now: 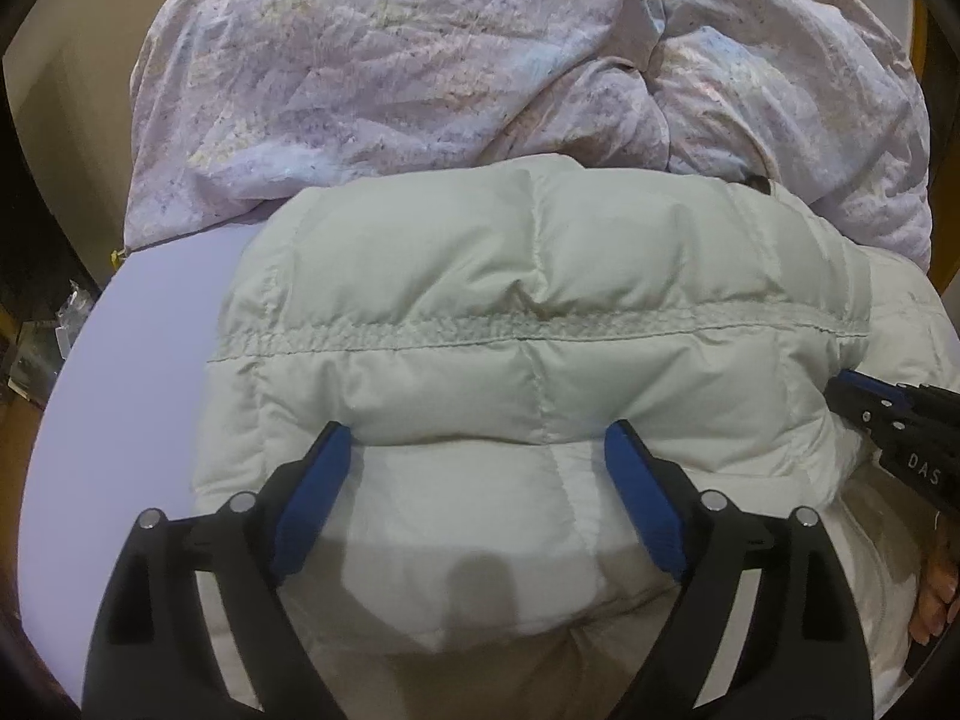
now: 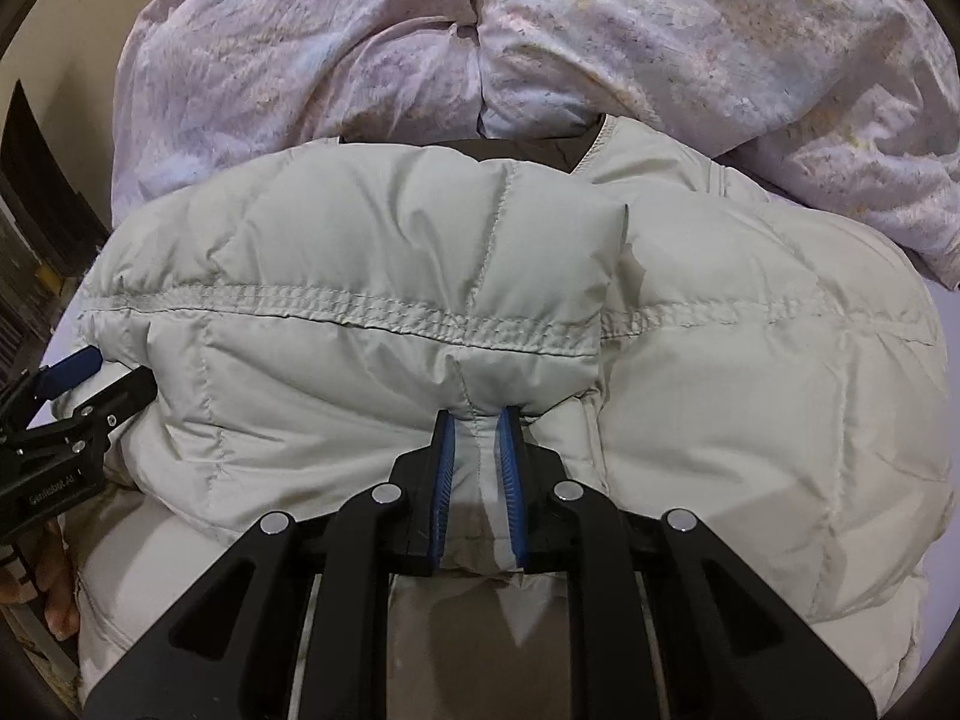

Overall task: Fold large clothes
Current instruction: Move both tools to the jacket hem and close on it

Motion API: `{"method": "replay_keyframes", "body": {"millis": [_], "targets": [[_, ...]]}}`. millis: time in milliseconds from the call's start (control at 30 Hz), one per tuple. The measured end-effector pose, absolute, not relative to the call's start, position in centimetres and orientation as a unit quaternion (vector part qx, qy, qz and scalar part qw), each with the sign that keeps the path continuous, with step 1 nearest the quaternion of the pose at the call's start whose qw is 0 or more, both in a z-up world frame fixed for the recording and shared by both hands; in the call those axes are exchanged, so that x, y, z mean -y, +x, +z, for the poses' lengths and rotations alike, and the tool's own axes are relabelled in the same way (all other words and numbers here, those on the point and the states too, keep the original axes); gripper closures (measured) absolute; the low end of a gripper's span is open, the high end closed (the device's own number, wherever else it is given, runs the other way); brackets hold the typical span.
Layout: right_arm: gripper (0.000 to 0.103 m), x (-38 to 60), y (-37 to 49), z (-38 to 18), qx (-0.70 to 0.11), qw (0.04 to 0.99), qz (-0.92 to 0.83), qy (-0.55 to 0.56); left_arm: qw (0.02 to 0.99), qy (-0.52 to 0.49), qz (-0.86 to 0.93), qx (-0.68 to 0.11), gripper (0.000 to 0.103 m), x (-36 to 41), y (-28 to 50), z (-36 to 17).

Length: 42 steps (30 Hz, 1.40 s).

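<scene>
While the puffy white down jacket [image 1: 540,312] lies bunched on the pale lilac bed sheet [image 1: 150,324], the left-wrist view shows the left gripper [image 1: 477,450] with its blue pads spread wide apart, one either side of a fat quilted roll, holding nothing. Its tips sit right at the folded edge, touching or nearly touching the fabric. A rumpled pastel duvet [image 1: 420,60] is heaped just behind the jacket, and the right gripper's tip pokes in from the right edge of this view.

From the right-wrist view, the right gripper [image 2: 477,420] is pinched together on a ridge of the jacket [image 2: 360,276] near a seam, with a thin fold of fabric squeezed between its blue pads [image 2: 443,480]. The left gripper [image 2: 78,384] shows at the far left, beside the jacket's edge.

My guess is the fold is only half secured. With one side clamped and the other loose, any lift could drag the jacket crooked. The slick, springy filling may also puff back open, or the thin pinch may slip out of the pads, and the duvet crowds the far edge
</scene>
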State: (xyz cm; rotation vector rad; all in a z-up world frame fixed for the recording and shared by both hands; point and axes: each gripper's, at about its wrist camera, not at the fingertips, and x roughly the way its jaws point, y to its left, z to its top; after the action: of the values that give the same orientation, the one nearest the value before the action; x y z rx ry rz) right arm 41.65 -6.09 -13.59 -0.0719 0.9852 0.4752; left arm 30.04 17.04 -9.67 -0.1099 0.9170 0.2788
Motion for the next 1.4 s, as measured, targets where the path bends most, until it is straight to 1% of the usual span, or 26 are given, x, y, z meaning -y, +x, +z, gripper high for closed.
{"method": "replay_keyframes", "body": {"millis": [200,300,433,467,500,533,567,600,633,733,867,1100,1233,1333,1400], "targets": [[0.087,5.9,40.8,-14.2,-0.433,0.873,0.221,-0.043,0.889,-0.047,0.136,-0.435,0.006,-17.5,30.7,-10.7],[0.086,5.9,40.6,-14.4,-0.42,0.879,0.221,-0.039,0.889,-0.053,0.136,-0.434,0.004,-17.9,31.0,-11.1],[0.084,6.4,40.8,-14.4,-0.413,0.881,0.231,-0.016,0.889,-0.052,0.138,-0.433,0.003,-17.9,31.1,-11.2],[0.078,6.7,40.9,-14.3,-0.416,0.876,0.243,-0.003,0.889,-0.05,0.138,-0.433,0.003,-17.8,31.0,-11.0],[0.066,7.0,40.8,-14.1,-0.421,0.87,0.258,0.009,0.889,-0.049,0.137,-0.434,0.003,-17.8,30.8,-10.8],[0.056,7.4,40.6,-13.7,-0.429,0.861,0.273,0.018,0.889,-0.049,0.135,-0.436,0.003,-17.8,30.4,-10.6],[0.035,7.7,40.2,-13.2,-0.434,0.854,0.286,0.025,0.889,-0.052,0.132,-0.436,0.003,-17.9,29.8,-10.2],[0.022,8.4,39.5,-12.3,-0.433,0.851,0.296,0.034,0.89,-0.063,0.122,-0.435,0.003,-18.1,28.8,-9.6],[0.02,9.0,38.8,-11.6,-0.427,0.853,0.297,0.038,0.89,-0.072,0.114,-0.435,0.003,-18.2,27.9,-9.1],[0.02,12.0,36.1,-9.4,-0.417,0.86,0.292,0.036,0.891,-0.095,0.095,-0.434,0.003,-19.0,24.3,-7.5],[0.019,18.5,33.4,-8.9,-0.446,0.852,0.27,0.054,0.885,-0.133,0.083,-0.438,0.003,-21.2,17.5,-6.5],[0.018,31.0,27.9,-11.7,-0.5,0.84,0.187,0.094,0.868,-0.195,0.087,-0.449,0.003,-24.5,7.7,-7.4],[0.018,33.9,26.6,-14.0,-0.534,0.815,0.185,0.124,0.861,-0.198,0.083,-0.462,0.005,-24.3,5.0,-8.3],[0.018,34.8,25.9,-14.9,-0.547,0.809,0.173,0.126,0.852,-0.207,0.078,-0.475,0.005,-23.9,3.6,-9.4],[0.018,35.5,25.5,-15.3,-0.552,0.808,0.16,0.132,0.846,-0.219,0.074,-0.481,0.008,-23.8,2.8,-10.1]]}}
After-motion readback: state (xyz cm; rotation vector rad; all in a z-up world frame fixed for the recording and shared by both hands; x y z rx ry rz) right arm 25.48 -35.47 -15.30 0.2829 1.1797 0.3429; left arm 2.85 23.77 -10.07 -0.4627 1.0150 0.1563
